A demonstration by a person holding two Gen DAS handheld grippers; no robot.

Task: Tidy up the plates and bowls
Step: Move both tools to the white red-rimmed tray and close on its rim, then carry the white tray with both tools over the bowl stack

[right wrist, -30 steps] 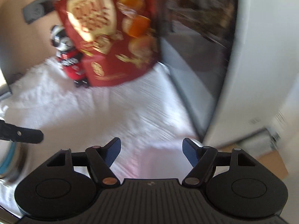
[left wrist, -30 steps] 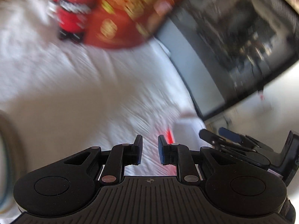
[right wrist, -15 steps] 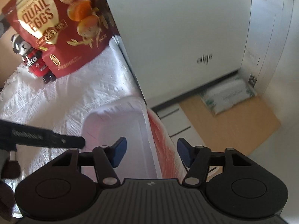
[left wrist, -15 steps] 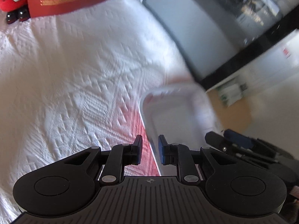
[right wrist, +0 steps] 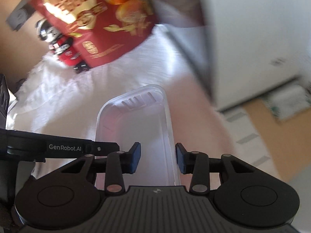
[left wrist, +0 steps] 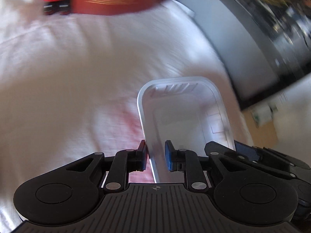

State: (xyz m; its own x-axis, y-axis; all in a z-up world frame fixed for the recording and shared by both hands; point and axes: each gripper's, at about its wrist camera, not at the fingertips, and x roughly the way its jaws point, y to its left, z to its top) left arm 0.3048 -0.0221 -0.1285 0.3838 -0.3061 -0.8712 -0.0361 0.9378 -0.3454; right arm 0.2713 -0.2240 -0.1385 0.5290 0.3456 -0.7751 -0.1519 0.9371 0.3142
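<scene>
1. The clear plastic tray [left wrist: 180, 116] sits on the white cloth [left wrist: 68, 77].
2. The left gripper [left wrist: 155, 158] straddles its left rim, barely parted; the right gripper [right wrist: 157, 160] straddles the right, wider.
3. Neither clamps yet; the thin wall may flex and slip.

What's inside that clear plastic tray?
The clear plastic tray looks empty; only the white tablecloth shows through it. Its near end is hidden behind the right hand-held gripper.

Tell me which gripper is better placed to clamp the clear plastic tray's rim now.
Left, probably. The left gripper already straddles the clear plastic tray wall, nearly closed. The right gripper also straddles its side but gapes wider.
</scene>
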